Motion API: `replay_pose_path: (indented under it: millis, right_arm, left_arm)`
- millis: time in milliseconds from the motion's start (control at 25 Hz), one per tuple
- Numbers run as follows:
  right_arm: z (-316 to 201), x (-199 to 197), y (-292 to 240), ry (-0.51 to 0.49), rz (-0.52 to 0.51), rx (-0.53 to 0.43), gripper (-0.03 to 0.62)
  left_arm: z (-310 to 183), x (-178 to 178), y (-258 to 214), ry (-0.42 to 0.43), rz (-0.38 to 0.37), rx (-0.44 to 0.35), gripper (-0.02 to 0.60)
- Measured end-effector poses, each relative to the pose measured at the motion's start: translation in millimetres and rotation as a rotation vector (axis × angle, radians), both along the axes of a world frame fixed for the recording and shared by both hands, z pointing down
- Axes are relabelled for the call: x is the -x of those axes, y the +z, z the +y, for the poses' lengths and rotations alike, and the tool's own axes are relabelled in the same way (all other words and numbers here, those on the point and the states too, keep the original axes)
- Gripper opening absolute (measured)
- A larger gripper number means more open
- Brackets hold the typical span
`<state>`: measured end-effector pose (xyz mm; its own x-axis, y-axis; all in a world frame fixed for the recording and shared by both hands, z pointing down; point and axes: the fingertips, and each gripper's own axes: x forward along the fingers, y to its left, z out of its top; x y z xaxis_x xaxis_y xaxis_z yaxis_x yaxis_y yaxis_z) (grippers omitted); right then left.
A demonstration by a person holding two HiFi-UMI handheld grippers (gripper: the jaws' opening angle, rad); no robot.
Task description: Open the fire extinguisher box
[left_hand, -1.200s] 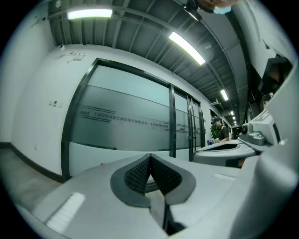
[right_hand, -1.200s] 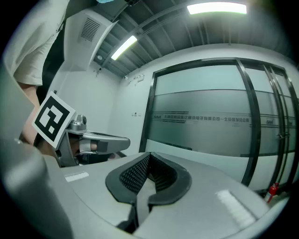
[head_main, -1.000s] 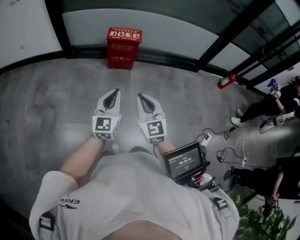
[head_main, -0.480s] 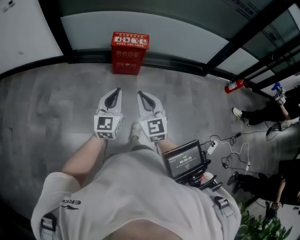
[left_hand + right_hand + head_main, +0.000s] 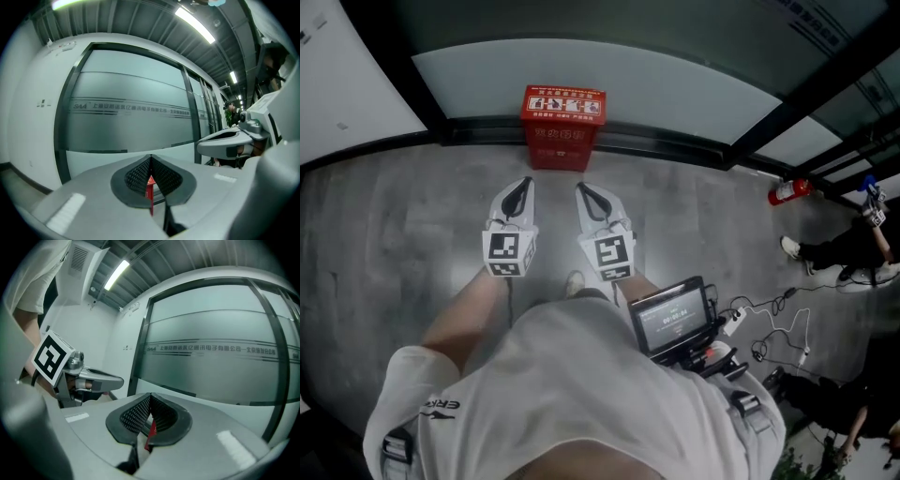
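Head view: red fire extinguisher box [image 5: 564,127] sits on the grey floor [image 5: 412,216], top centre of frame, its back against the base of the frosted glass wall [image 5: 609,70]. Lid down, box closed. White lettering on the top and front, too small to read.

Left claw [image 5: 528,180] and right claw [image 5: 579,187] are held side by side in the middle of the frame, tips aimed up-frame at the box. Both are short of it, with bare floor between, no contact. Each has its marker cube on the near end, black-and-white square facing up.

Left gripper view: left claw clenched, black ribbed pads meet at the tip, nothing gripped. The thin red sliver in the slot below the pads is the box farther off. The right claw shows at the right edge of this view.

Right gripper view: right claw also clenched, pads together at the tip, empty. Same red sliver of the box seen through the slot. The left claw with its marker cube is at left.

Wearer's shoe [image 5: 575,281] pokes out just below the claws. Small screen [image 5: 673,319] at lower right of centre, cables [image 5: 769,319] trailing on the floor beside it. Loose red fire extinguisher [image 5: 792,191] lies on the floor at right, well apart from the box. Another person [image 5: 853,248] sits at the far right edge.
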<state>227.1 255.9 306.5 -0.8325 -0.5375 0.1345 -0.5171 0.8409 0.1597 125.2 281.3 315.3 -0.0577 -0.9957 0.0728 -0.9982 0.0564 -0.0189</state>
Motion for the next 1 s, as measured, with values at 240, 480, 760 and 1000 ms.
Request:
replay_pose_path:
  millis: [240,480,760,1000]
  right_arm:
    - [-75.4,23.8,13.1,-0.021,0.019,0.021,0.015]
    - [-120.5,59.6,28.2,-0.032,0.036,0.040,0.015]
    - [-183.6,124.3,66.1,0.023,0.088,0.080,0.015]
    - [-239.4,199.4,97.2,0.116,0.171,0.161,0.015]
  left_arm:
    - [-70.3,33.5,10.3,-0.042,-0.021,0.032,0.002]
    - [-118.0,77.0,32.0,-0.053,-0.037,0.075,0.002]
    - [-189.1,153.8,67.1,0.009,-0.060,0.116,0.002]
    - [-256.1,226.6,96.2,0.161,-0.140,0.189,0.002]
